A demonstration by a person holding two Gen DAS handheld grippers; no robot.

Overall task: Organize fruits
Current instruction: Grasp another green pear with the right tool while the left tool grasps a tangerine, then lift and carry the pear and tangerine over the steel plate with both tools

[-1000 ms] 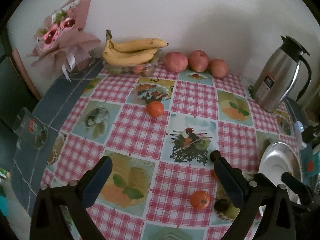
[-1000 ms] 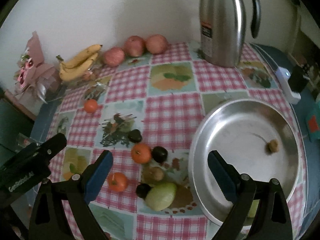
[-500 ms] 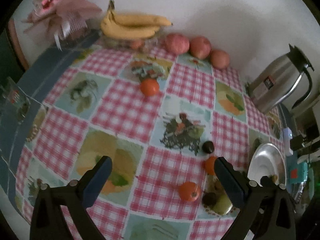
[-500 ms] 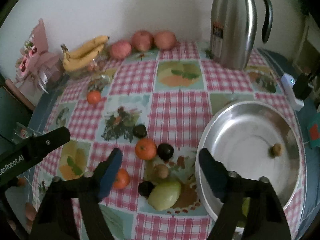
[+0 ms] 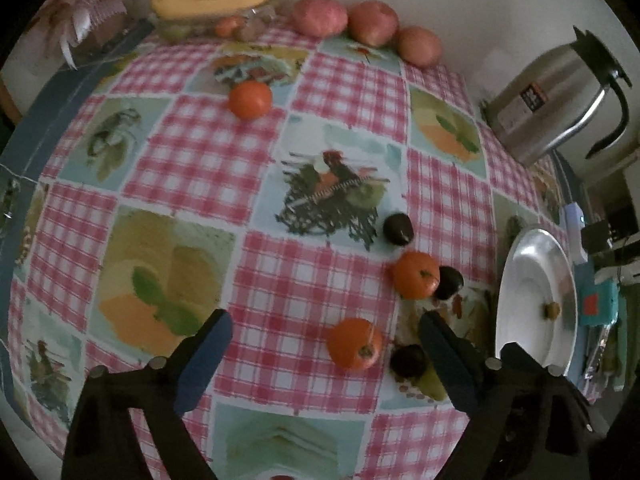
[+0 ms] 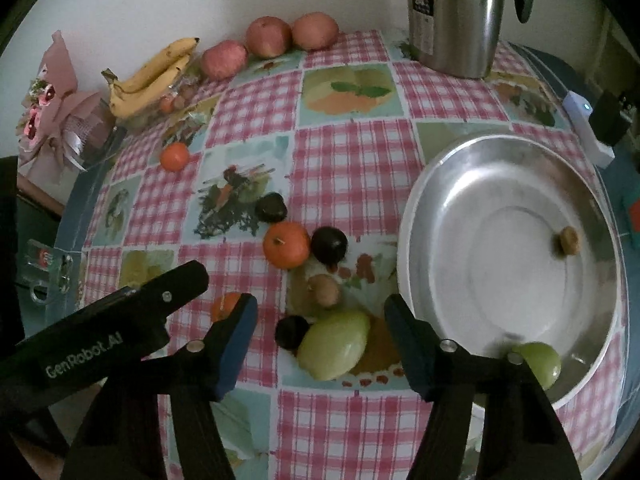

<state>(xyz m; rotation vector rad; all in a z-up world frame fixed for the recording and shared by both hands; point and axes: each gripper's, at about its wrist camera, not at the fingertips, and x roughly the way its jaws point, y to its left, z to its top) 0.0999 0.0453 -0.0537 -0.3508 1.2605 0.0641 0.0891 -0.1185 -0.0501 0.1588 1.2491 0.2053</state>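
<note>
The right gripper [image 6: 320, 344] had just been narrowing, its jaws apart around a green fruit [image 6: 334, 344] without touching it. The left gripper [image 5: 324, 354], wide and also closing slightly, hovered over an orange [image 5: 354, 343]. A metal plate [image 6: 432, 216] lay right.

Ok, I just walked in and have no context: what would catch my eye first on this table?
Probably the big silver pan on the right, almost bare, with one green fruit and a small brown one inside. Beside it, a loose cluster of oranges, dark fruits and a large pale green fruit lies on the checked tablecloth. Along the wall sit bananas, three apples and a steel jug.
</note>
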